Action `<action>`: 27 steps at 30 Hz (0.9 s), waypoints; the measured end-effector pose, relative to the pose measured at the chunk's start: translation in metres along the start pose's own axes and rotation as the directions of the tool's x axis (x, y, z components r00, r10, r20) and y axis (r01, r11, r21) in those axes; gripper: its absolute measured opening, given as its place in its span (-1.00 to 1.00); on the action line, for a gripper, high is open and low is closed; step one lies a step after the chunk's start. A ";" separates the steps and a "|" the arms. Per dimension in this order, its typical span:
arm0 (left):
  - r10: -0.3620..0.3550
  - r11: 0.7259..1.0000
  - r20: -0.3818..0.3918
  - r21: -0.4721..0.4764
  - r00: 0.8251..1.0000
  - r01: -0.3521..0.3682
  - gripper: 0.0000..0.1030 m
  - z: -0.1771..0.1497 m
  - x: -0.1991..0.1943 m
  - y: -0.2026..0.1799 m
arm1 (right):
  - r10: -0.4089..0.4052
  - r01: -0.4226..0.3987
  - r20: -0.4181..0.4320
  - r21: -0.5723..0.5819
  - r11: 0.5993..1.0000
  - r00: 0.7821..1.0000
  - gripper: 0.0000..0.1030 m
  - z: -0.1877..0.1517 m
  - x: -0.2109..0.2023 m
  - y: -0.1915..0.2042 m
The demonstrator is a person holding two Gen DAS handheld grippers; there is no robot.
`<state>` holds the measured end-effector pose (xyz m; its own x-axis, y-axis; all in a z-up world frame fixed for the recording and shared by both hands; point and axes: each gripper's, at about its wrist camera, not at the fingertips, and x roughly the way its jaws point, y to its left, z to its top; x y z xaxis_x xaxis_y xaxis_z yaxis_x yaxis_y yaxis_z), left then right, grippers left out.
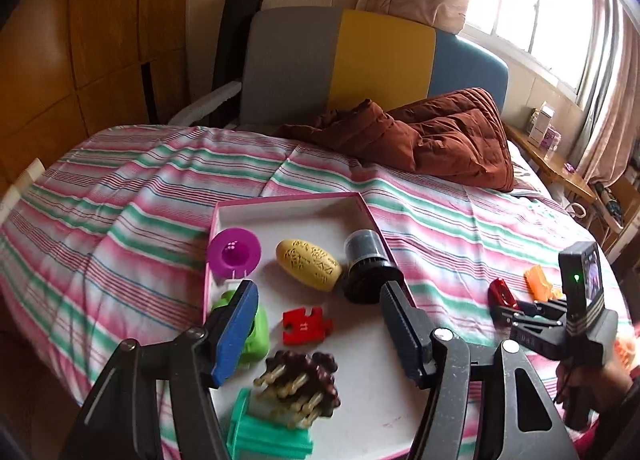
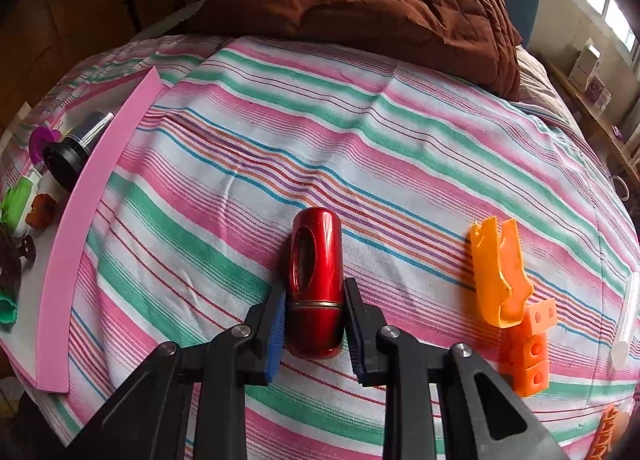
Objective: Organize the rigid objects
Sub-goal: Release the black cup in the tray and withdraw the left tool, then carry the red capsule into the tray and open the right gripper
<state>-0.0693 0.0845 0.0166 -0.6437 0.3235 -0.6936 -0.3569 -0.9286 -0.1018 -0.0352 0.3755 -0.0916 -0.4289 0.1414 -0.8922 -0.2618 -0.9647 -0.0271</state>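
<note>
My right gripper (image 2: pixel 315 292) is shut on a shiny red metal cylinder (image 2: pixel 316 280) that lies on the striped bedspread; both pads press its sides. In the left wrist view that same right gripper (image 1: pixel 505 310) shows at the right with the red cylinder (image 1: pixel 499 292) in it. My left gripper (image 1: pixel 319 288) hangs open over the pink-rimmed white tray (image 1: pixel 288 200), nothing between its pads. In the tray lie a purple cup (image 1: pixel 234 250), a yellow oval (image 1: pixel 308 264), a black cylinder (image 1: pixel 366 268), a green piece (image 1: pixel 258 336), a red puzzle piece (image 1: pixel 306 324) and a brown bristly piece (image 1: pixel 304 380).
An orange clip (image 2: pixel 496 272) and an orange block (image 2: pixel 530 352) lie on the bedspread right of the red cylinder. The tray's pink rim (image 2: pixel 92 220) runs along the left. A brown quilt (image 2: pixel 400 20) is heaped at the headboard. A white stick (image 2: pixel 628 320) lies far right.
</note>
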 end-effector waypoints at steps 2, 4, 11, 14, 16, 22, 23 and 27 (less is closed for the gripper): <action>0.006 1.000 0.007 0.004 1.000 -0.006 0.26 -0.004 -0.005 0.001 | -0.003 0.003 0.005 -0.005 1.000 1.000 -0.50 0.000 0.000 0.000; 0.006 1.000 0.008 0.006 1.000 -0.006 0.28 -0.007 -0.008 0.002 | -0.005 0.005 0.008 -0.006 1.000 1.000 -0.50 -0.001 0.000 0.000; 0.008 1.000 0.000 -0.004 1.000 -0.008 0.28 -0.019 -0.016 0.010 | -0.013 0.013 0.015 -0.002 1.000 1.000 -0.50 -0.002 0.001 0.001; 0.013 1.000 0.001 -0.011 1.000 -0.013 0.28 -0.022 -0.018 0.014 | -0.025 0.025 0.012 0.008 1.000 1.000 -0.50 -0.002 0.000 0.003; 0.017 1.000 0.002 -0.013 1.000 -0.017 0.28 -0.024 -0.020 0.017 | -0.043 0.043 0.003 0.026 0.999 0.999 -0.50 -0.001 -0.001 0.005; 0.035 0.999 -0.005 -0.025 0.999 -0.035 0.28 -0.028 -0.020 0.031 | -0.071 0.073 -0.025 0.099 0.992 0.997 -0.50 0.000 -0.006 0.012; 0.038 0.999 -0.007 -0.031 0.999 -0.038 0.28 -0.029 -0.020 0.033 | -0.048 0.050 -0.022 0.118 0.992 0.999 -0.51 0.000 -0.009 0.012; 0.046 0.998 -0.012 -0.049 0.999 -0.047 0.28 -0.032 -0.019 0.042 | 0.013 -0.018 0.038 0.123 0.992 0.999 -0.50 0.005 -0.029 0.029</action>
<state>-0.0505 0.0336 0.0022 -0.6511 0.2781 -0.7062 -0.2928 -0.9505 -0.1043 -0.0352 0.3446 -0.0642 -0.4651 0.1368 -0.8746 -0.3586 -0.9324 0.0448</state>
